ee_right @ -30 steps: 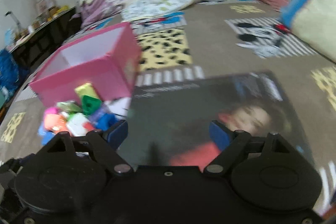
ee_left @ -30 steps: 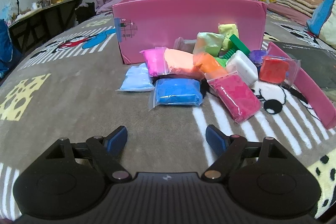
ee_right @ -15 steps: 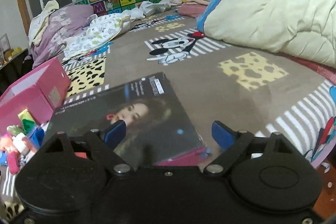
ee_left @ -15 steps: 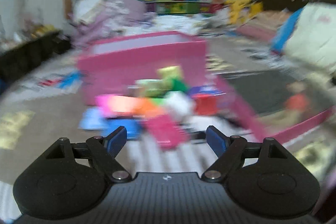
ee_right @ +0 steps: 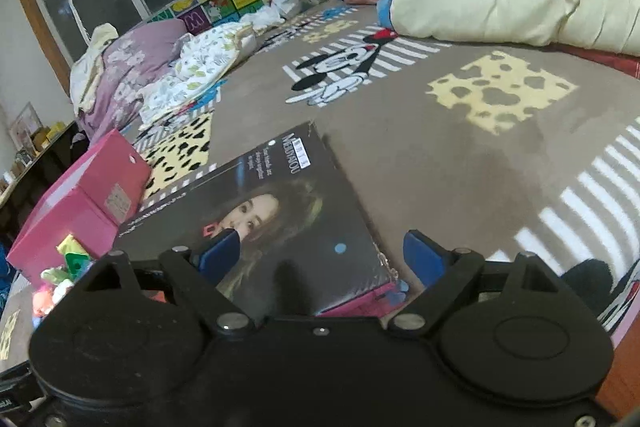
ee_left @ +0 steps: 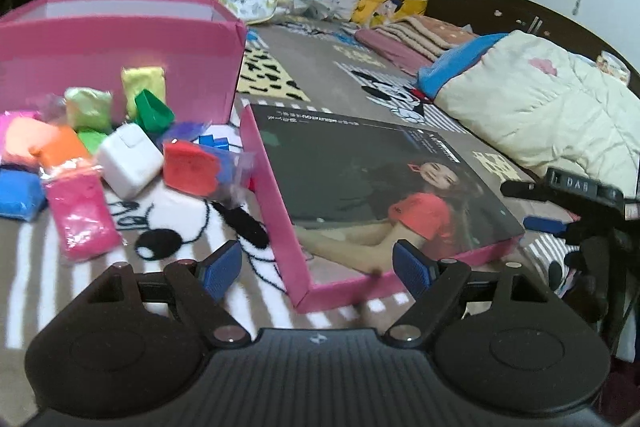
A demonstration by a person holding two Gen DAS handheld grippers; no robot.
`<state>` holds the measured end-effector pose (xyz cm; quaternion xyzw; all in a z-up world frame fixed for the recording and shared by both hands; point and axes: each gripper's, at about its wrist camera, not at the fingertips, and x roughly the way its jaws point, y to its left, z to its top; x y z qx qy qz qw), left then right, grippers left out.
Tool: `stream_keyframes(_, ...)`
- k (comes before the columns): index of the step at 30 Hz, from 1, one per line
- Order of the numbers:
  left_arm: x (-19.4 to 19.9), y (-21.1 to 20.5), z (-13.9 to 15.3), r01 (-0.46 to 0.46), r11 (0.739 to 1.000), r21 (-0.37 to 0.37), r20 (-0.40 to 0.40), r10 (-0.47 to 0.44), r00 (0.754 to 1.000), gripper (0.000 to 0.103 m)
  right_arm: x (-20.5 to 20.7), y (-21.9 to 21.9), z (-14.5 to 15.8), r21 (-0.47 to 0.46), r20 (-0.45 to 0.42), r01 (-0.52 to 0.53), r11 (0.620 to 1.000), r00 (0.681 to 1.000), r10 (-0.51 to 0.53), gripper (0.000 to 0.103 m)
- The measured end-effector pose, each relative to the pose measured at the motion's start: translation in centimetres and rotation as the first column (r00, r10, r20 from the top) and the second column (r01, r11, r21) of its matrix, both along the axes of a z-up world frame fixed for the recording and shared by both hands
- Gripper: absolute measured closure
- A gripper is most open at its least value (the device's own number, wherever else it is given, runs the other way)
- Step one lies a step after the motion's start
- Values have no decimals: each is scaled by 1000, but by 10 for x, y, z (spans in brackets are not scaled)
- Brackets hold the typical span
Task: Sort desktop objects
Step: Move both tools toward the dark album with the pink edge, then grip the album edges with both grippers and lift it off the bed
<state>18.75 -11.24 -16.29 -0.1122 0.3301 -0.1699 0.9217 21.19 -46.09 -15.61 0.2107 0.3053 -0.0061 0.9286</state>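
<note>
Left wrist view, starting at the far left: a heap of bagged clay in loud colours sits on the cartoon-print blanket [ee_left: 360,75], with a blue bag [ee_left: 18,193] at the left edge, a hot pink bag [ee_left: 82,217] lower down, orange, pale green and yellow ones behind. A white block [ee_left: 128,165] sits in the middle of the pile, a green plastic piece [ee_left: 154,111] above it, and a red bag [ee_left: 190,167] to its right. All of that is piled against the front wall of the open pink box [ee_left: 120,51] in the upper left. Right of centre lies the box lid [ee_left: 360,187], flat, pink-rimmed, with a dark glossy photo print on top. The left gripper [ee_left: 318,269] hangs wide open at the bottom, its pads either side of the lid's near corner, not touching anything. The right gripper [ee_left: 552,223] pokes in at the far right edge, and in its own view it is spread wide with nothing between the pads, just above the lid's other near corner.
</note>
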Motion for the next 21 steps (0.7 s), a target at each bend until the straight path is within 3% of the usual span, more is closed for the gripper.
stream_keyframes(4,20,-2,-4,11,999,-32,-41,-12,999,21,14,7,-6,-18,-44,-29,999,999,28,13)
stream_keyframes(10,41,-15,-11,47,999,5,-74,-46,996,21,31,12,-17,-28,-130,-59,998,990,55,13)
stream_keyframes(21,43,-27,-2,118,989,94,-65,-112,992,21,13,11,-13,-41,-138,-174,984,976,167,12)
